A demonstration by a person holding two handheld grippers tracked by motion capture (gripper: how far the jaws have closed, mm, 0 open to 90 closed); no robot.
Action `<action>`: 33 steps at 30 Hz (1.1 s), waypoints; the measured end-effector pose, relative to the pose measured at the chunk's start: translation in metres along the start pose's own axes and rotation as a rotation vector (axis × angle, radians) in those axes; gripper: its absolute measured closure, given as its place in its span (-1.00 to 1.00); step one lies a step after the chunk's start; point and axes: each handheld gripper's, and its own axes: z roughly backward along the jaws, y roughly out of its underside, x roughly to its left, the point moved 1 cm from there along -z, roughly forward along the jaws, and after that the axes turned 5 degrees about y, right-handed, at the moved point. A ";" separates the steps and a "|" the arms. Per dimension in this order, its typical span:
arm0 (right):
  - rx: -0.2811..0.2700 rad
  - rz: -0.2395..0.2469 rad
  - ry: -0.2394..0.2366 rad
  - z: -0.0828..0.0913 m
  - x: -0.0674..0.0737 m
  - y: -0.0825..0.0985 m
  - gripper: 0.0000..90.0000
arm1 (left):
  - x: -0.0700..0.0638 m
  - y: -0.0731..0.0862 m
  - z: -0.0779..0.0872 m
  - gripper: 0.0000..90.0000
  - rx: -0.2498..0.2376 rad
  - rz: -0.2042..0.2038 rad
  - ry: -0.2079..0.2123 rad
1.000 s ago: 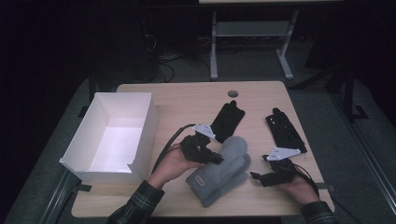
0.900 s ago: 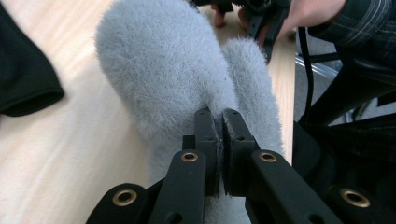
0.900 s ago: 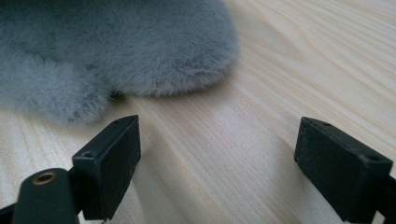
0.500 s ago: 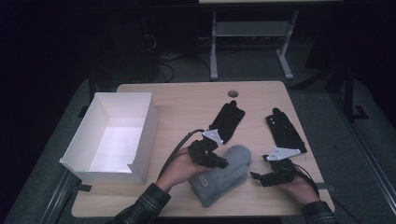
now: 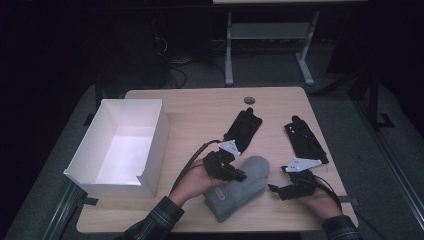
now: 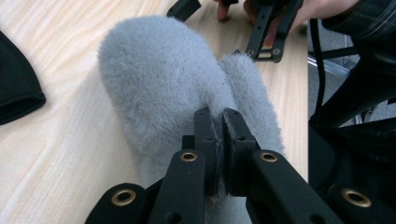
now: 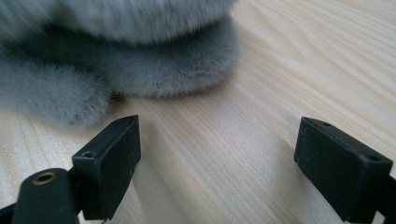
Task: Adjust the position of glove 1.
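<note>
My left gripper (image 6: 219, 140) is pinching the fuzzy top of the grey mitten (image 5: 240, 187), which lies near the table's (image 5: 200, 105) front edge, likely to lift it toward the white box (image 5: 150, 150). My right gripper (image 7: 217, 163) rests spread beside it, holding nothing.

The grey mitten (image 6: 163, 84) is fuzzy fleece cloth lying on a matt, pale wood-grain table (image 5: 200, 107).
</note>
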 end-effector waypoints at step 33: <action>0.012 -0.041 -0.050 0.019 -0.001 -0.014 0.90 | 0.020 0.022 0.044 0.99 -0.056 0.041 -0.157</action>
